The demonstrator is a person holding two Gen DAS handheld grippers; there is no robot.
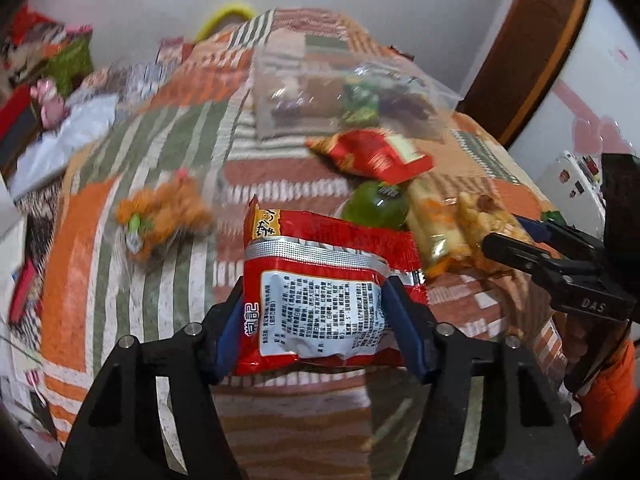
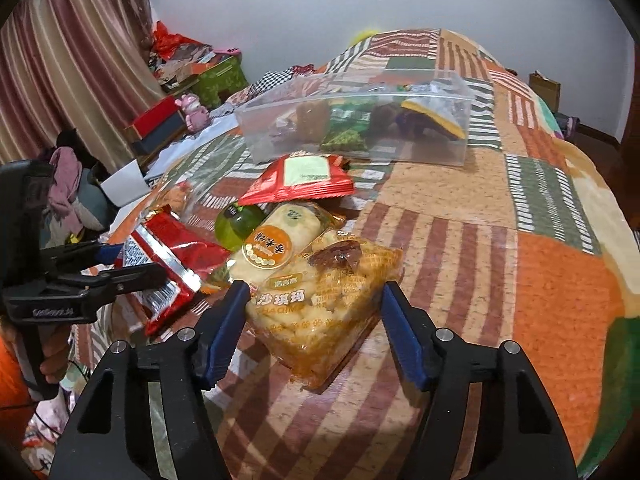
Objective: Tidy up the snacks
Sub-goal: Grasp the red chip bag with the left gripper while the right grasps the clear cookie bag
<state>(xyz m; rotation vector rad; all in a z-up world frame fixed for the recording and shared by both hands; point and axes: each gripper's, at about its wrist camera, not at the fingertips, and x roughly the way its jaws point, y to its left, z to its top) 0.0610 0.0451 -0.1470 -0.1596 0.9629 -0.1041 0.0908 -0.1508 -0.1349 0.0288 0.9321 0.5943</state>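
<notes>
My left gripper [image 1: 316, 296] is shut on a red snack packet [image 1: 320, 280] and holds it above the patchwork bedspread [image 1: 168, 152]; the packet also shows in the right wrist view [image 2: 168, 264]. My right gripper [image 2: 314, 300] is open, its fingers either side of a yellow sachima packet [image 2: 324, 300] that lies on the bed. Behind lie a rice-cracker packet [image 2: 276, 240], a green round snack [image 2: 236, 220] and another red packet [image 2: 300, 180]. A clear plastic box [image 2: 360, 120] with several snacks in it stands further back.
An orange snack [image 1: 164, 216] lies on the bed to the left. Boxes, a pink toy [image 2: 194, 110] and clutter stand by the curtain [image 2: 72, 64] on the left. A brown door frame [image 1: 532, 60] is at the right.
</notes>
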